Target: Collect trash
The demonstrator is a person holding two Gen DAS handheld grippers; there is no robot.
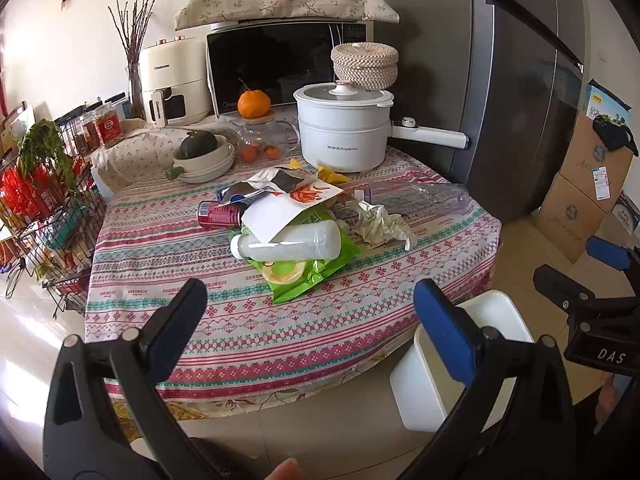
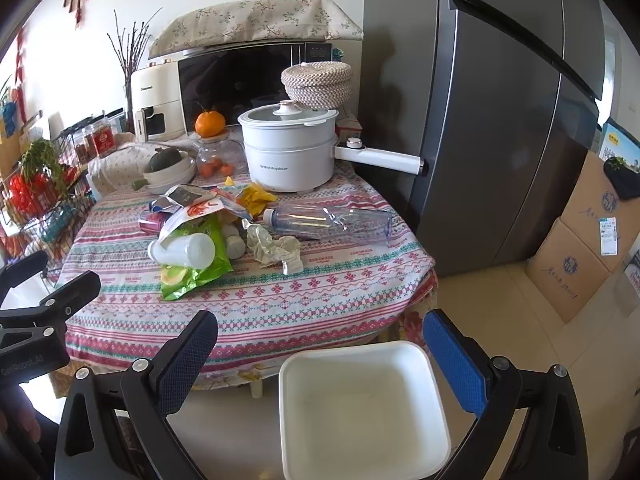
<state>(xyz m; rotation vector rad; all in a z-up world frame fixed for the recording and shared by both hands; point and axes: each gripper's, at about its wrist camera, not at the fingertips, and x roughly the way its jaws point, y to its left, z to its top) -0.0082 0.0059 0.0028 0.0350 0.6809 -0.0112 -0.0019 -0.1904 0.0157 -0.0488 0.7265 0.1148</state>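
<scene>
Your white bin [image 2: 362, 408] is cut off at the bottom edge; red can [image 1: 219, 215] mostly buried under wrappers [image 1: 280, 200]; pot label [image 1: 341, 147] unreadable.

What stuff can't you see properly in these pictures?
- Red drink can: left wrist view, half under the white paper wrapper.
- Small white bottles: right wrist view, partly behind the green snack bag.
- White plastic bin: its near edge is cut off by the frame bottom; one side is behind a blue-padded finger.
</scene>
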